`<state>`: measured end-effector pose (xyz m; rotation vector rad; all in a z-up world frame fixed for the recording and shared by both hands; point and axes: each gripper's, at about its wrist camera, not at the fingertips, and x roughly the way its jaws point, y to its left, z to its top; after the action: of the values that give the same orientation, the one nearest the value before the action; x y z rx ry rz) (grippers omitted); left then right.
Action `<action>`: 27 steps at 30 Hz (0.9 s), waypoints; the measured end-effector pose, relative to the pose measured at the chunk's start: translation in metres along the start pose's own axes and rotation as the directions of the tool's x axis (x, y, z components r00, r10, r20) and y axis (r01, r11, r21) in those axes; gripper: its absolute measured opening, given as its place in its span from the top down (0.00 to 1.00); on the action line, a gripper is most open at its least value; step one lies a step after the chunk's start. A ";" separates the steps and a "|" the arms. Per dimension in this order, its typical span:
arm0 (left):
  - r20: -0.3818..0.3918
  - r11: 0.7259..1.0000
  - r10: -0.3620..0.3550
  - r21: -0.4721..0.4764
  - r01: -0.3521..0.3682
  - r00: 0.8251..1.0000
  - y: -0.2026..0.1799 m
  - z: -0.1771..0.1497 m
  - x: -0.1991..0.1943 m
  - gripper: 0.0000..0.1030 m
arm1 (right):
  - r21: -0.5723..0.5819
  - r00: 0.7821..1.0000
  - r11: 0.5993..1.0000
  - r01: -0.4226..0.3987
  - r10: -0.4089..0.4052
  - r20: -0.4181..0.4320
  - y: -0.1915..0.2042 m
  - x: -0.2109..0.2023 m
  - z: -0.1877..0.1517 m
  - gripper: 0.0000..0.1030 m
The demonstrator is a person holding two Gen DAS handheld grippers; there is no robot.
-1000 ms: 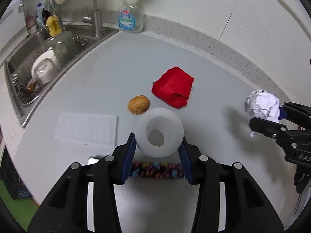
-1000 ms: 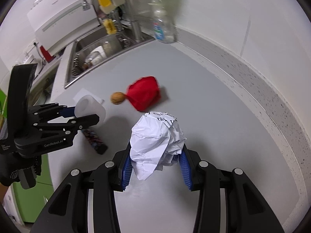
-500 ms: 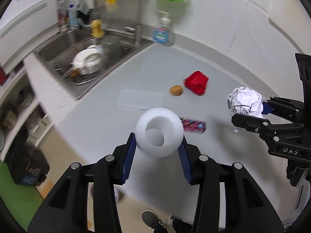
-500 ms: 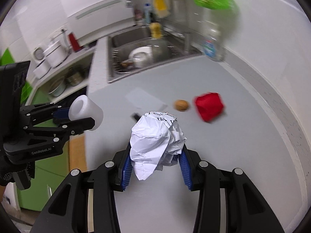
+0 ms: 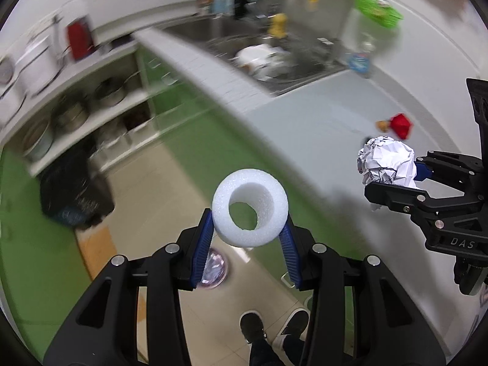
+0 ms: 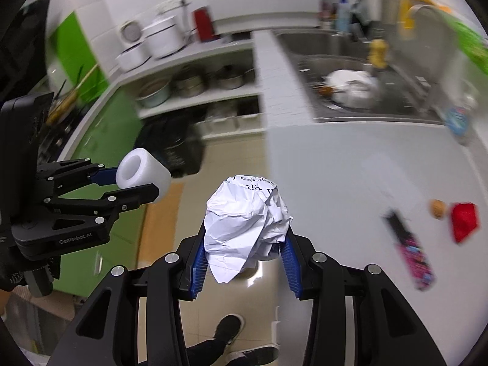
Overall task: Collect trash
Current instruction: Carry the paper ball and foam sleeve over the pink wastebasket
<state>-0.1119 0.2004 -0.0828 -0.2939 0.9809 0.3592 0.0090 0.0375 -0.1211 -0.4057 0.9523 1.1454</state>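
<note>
We hold two pieces of trash, one in each set of tongs. Our left gripper (image 5: 248, 238) is clenched on a white foam ring (image 5: 250, 207); the blue pads (image 5: 202, 245) press its sides, and its hole faces back at the left wrist camera. Our right gripper (image 6: 242, 251) grasps a crumpled paper ball (image 6: 245, 222), white with some black print near its top, pinched between the blue pads (image 6: 288, 259) and bulging well above them.

From the left wrist view, the right gripper (image 5: 393, 183) shows off to the right of our foam ring with the paper ball (image 5: 385, 161) in it. From the right wrist view, the left gripper (image 6: 131, 180) sits to the left of the paper ball, carrying the foam ring (image 6: 143, 175).

Both tongs point downward, out past the edge of the grey countertop (image 6: 335, 167), with beige floor tiles (image 5: 170, 183) beneath them. The person's dark shoes (image 5: 253, 326) stand on the floor right below the left tongs. A round bin with a shiny liner (image 5: 215, 270) shows just behind the left finger of the left gripper, low on the floor.

More trash lies on the countertop, to the right of the right tongs: a red crumpled piece (image 6: 463, 221), a small brown nut-like object (image 6: 437, 207) just beside it, and a dark colourful wrapper (image 6: 408, 247) nearer to us. The sink (image 6: 350, 91) with white dishes lies beyond, at the far end of the counter. The background is blurred.
</note>
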 end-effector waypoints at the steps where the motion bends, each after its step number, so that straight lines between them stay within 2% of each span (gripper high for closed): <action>1: -0.006 1.000 0.011 -0.015 -0.011 1.000 0.010 -0.007 0.002 0.59 | -0.013 1.000 1.000 -0.015 0.015 -0.014 0.011 0.013 0.002 0.60; 6: -0.049 0.993 0.049 -0.108 -0.054 0.998 0.068 -0.043 0.026 0.59 | -0.053 0.995 0.997 -0.062 0.057 -0.085 0.049 0.073 0.002 0.60; 13: -0.104 0.977 0.050 -0.200 -0.070 0.993 0.126 -0.088 0.084 0.59 | -0.077 0.982 0.993 -0.084 0.069 -0.177 0.074 0.167 -0.016 0.60; 20: -0.150 0.959 0.023 -0.275 -0.064 0.988 0.169 -0.142 0.171 0.59 | -0.079 0.958 0.991 -0.107 0.082 -0.275 0.082 0.286 -0.051 0.60; 27: -0.203 0.940 0.000 -0.335 -0.070 0.979 0.201 -0.204 0.270 0.59 | -0.100 0.928 0.986 -0.131 0.086 -0.362 0.083 0.410 -0.103 0.60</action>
<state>-0.2132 0.3441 -0.4348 -0.6388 1.1215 0.5420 -0.0712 0.2367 -0.4947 -0.6845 1.2366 1.2596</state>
